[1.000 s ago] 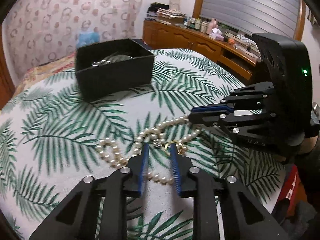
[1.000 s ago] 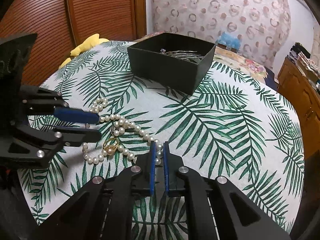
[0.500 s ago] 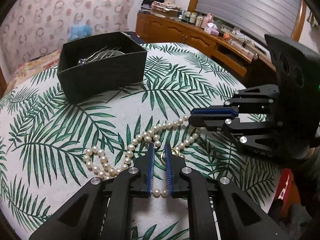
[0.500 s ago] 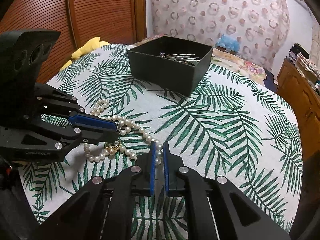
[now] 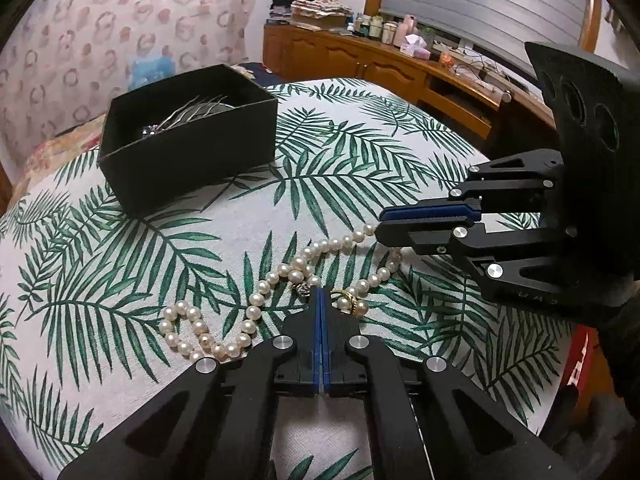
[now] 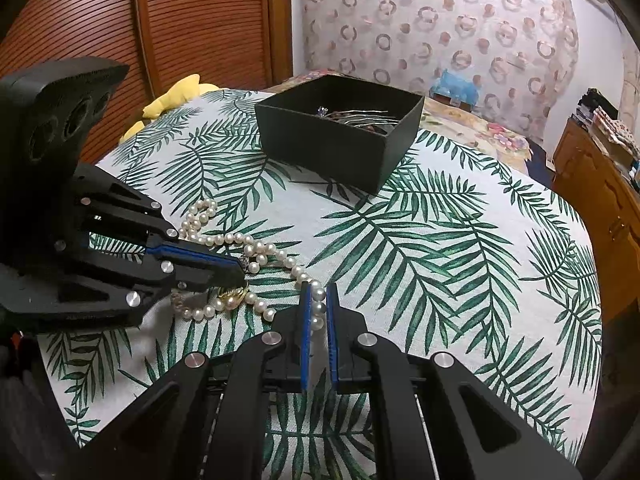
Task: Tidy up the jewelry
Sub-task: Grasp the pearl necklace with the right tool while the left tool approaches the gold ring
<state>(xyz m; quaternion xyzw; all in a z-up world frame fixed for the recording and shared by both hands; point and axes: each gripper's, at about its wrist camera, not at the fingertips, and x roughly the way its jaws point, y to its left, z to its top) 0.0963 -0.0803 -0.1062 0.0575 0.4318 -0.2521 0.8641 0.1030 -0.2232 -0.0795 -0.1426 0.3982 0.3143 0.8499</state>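
A white pearl necklace (image 5: 256, 300) lies looped on the palm-leaf tablecloth, with a gold ring (image 5: 347, 298) among its beads. My left gripper (image 5: 322, 294) is shut, its tips down at the strand between the small dark clasp (image 5: 305, 289) and the ring; what it pinches is hidden. My right gripper (image 6: 318, 300) stands slightly apart around the necklace's near end (image 6: 318, 308), pearls between its pads. The black open box (image 5: 188, 140) sits farther back, also in the right wrist view (image 6: 340, 136), holding a metal hair comb (image 5: 192, 110).
The round table's edge (image 6: 592, 280) curves off on the right. A wooden cabinet (image 5: 380, 64) with bottles stands behind, a yellow cushion (image 6: 176, 96) sits beyond the far left edge, and a patterned curtain (image 6: 440, 12) hangs behind the box.
My left gripper's jaws have closed from open to shut, down at the necklace by the ring. The right gripper has held its place around the strand's end.
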